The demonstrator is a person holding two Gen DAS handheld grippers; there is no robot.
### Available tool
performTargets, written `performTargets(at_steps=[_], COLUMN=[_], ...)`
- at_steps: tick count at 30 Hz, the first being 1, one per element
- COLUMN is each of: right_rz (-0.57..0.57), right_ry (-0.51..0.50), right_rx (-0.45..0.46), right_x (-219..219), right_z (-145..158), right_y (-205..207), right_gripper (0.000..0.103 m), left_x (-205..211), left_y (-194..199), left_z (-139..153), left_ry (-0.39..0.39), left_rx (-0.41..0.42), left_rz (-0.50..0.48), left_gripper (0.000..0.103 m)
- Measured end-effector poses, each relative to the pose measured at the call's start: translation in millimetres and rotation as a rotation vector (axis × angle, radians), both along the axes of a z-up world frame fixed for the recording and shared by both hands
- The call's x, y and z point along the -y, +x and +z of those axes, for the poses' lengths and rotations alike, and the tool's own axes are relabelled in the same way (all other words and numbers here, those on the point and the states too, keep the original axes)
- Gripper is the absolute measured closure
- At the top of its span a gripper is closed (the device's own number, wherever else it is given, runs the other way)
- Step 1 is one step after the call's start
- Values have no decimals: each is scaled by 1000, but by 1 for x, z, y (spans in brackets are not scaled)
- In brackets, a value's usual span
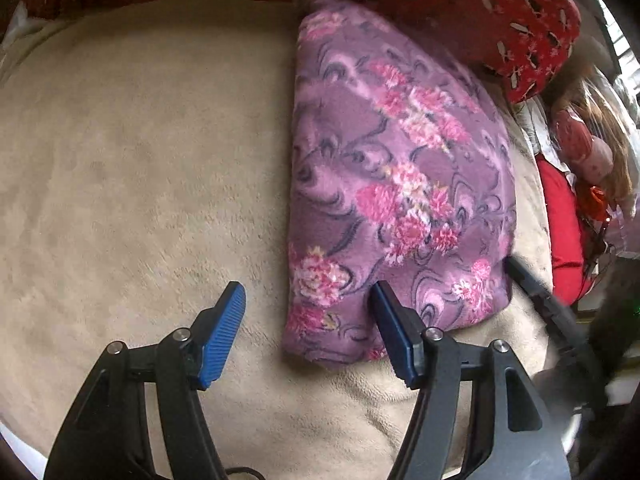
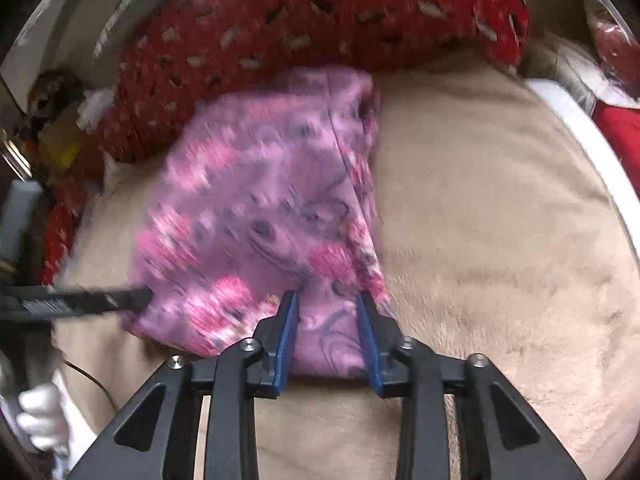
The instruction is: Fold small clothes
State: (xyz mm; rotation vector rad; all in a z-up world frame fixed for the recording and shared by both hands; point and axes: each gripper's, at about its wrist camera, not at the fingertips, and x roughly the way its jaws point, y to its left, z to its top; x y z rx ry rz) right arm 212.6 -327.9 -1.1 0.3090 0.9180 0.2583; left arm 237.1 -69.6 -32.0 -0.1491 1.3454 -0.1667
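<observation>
A folded purple fleece garment (image 1: 400, 184) with pink flowers lies on a beige plush blanket (image 1: 140, 160). My left gripper (image 1: 308, 300) is open and empty, hovering over the garment's near left corner. In the right wrist view the garment (image 2: 260, 216) looks blurred. My right gripper (image 2: 328, 300) is open, its blue fingers either side of the garment's near edge fold, not clamped. The left gripper's black finger (image 2: 100, 300) reaches in from the left onto the garment's edge.
A red patterned pillow or blanket (image 1: 480, 8) lies behind the garment, also in the right wrist view (image 2: 320, 20). A doll with long hair (image 1: 592, 140) and red fabric (image 1: 564, 240) sit at the right. The blanket's white edge (image 2: 592, 148) curves at right.
</observation>
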Motion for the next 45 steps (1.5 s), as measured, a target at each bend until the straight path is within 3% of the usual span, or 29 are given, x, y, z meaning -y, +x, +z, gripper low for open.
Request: performTargets(at_steps=[4,7,11,14,18,21,23,26,27,30,32,34,37,38,40,41,42,45], right_rz=[-42,-70,-23,-71,-197,-214,-195,-110,-113,-122,-53,32,63,58,56,77,92,87], right_ry=[63,36,-51,49,214,343,329,173,172,270,393,429,363,367,284,240,223,206], right_rx=[88,99,-73,-82,-39,-14,-17,-178,-147,-129,-128,-153,-105,-109,-103,-90,-75,-34], right_x=[8,6,-1,25,63,72,64,36,36,50,56,48,32,28,19,13,10,5], right_z=[30,28,-25,-26,-9,-6,-9,-40,-39,-33,-38,-48,-44,-44,-34,-29,-21,-5], right_y=[17,33,48,51,68,85,96,122,120,108,94,85,79,80,81,78,73,60], right_gripper=[68,65,59,40,40,40,40,43,43,39,37,33,28,28,36,52,62,66], left_x=[6,5,5,1,-17,-21,-15,-12,-14,-26,-29,-22,-8,-8,-8,-8,-9,-14], left_y=[6,11,17,27,66,97,115,127,127,120,114,109,106,104,97,95,93,85], left_z=[6,5,0,1,8,7,-3,-25,-25,-21,-24,-29,-33,-30,-18,-12,-5,12], left_ry=[35,38,38,-28,-173,-204,-185,-193,-214,-354,-466,-486,-462,-455,-408,-383,-372,-374], left_rx=[35,38,19,-4,-22,-24,-48,-110,-109,-115,-140,-148,-143,-130,-99,-83,-67,-34], left_rz=[-10,-12,-12,-22,41,74,88,91,93,64,54,38,37,40,32,16,1,-3], left_gripper=[39,39,38,39,38,38,38,35,35,35,33,23,22,24,51,68,75,76])
